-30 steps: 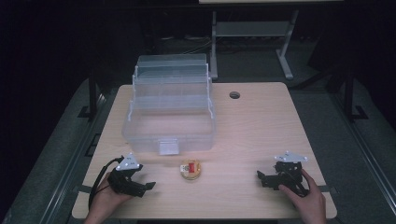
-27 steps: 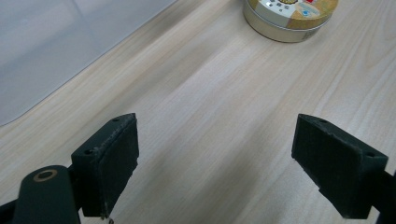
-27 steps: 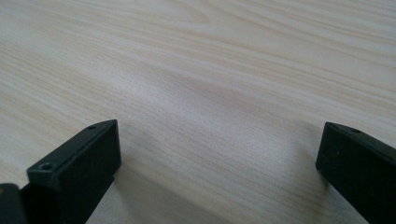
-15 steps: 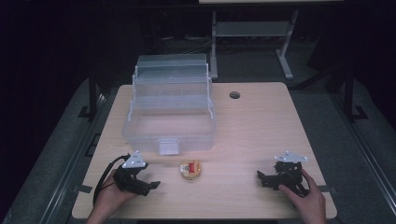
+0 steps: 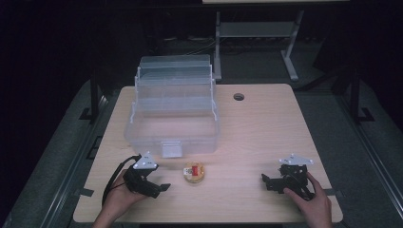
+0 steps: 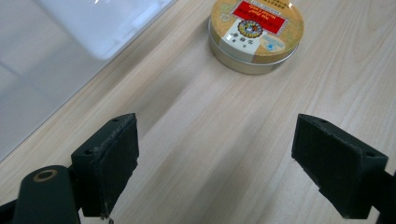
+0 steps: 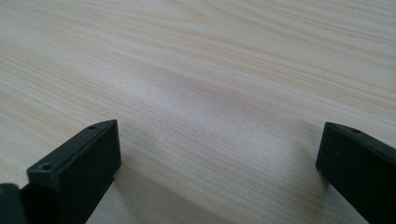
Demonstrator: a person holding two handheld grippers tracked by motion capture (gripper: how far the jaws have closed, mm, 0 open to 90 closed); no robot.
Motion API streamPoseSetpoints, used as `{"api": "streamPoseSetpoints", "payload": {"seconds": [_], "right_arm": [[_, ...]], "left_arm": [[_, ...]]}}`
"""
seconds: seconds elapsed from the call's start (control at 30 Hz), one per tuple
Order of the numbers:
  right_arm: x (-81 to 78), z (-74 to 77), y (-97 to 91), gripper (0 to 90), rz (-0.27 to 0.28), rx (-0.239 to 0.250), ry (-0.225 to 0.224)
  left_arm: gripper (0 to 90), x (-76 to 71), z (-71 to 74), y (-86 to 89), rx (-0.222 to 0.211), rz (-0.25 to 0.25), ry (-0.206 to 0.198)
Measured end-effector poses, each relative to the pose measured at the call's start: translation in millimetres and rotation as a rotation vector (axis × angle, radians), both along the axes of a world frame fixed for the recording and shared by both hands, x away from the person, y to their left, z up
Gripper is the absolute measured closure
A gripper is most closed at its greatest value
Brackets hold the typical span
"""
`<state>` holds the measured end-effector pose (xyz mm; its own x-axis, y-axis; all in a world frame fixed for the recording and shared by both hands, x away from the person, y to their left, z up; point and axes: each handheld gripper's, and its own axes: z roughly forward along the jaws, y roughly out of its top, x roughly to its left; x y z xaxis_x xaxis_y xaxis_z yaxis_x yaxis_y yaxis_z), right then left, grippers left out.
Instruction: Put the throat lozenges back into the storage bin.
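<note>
A small round gold tin [image 5: 194, 172] with a red and white label lies on the wooden table [image 5: 256, 137] near the front, just in front of a clear plastic tiered box [image 5: 173, 111]. My left gripper [image 5: 161, 188] is open, left of the tin and a short way from it. In the left gripper view the tin [image 6: 255, 33] sits ahead of the open gripper [image 6: 229, 158], beyond the jaws, with bare wood between them. My right gripper [image 5: 265, 182] rests open at the front right, low over bare wood [image 7: 215, 93], nothing between its jaws.
The clear box stands open with stepped trays rising toward the back; its latch [image 5: 171, 150] faces the front. A round cable hole [image 5: 238, 97] is at the table's back right. A metal stand [image 5: 256, 33] is beyond the table in the dark.
My left gripper has moved right, toward the tin. The right gripper has stayed where it was.
</note>
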<state>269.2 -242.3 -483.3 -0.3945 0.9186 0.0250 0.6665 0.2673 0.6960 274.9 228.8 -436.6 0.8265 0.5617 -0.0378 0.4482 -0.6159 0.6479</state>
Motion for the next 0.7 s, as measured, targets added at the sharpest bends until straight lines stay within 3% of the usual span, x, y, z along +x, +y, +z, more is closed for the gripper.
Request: {"api": "streamPoseSetpoints", "payload": {"seconds": [0.7], "right_arm": [[-0.1, 0.0, 0.2, 0.0, -0.002, 0.001, 0.0]], "left_arm": [[14.2, 5.8, 9.6, -28.4, -0.006, -0.066, -0.018]]}}
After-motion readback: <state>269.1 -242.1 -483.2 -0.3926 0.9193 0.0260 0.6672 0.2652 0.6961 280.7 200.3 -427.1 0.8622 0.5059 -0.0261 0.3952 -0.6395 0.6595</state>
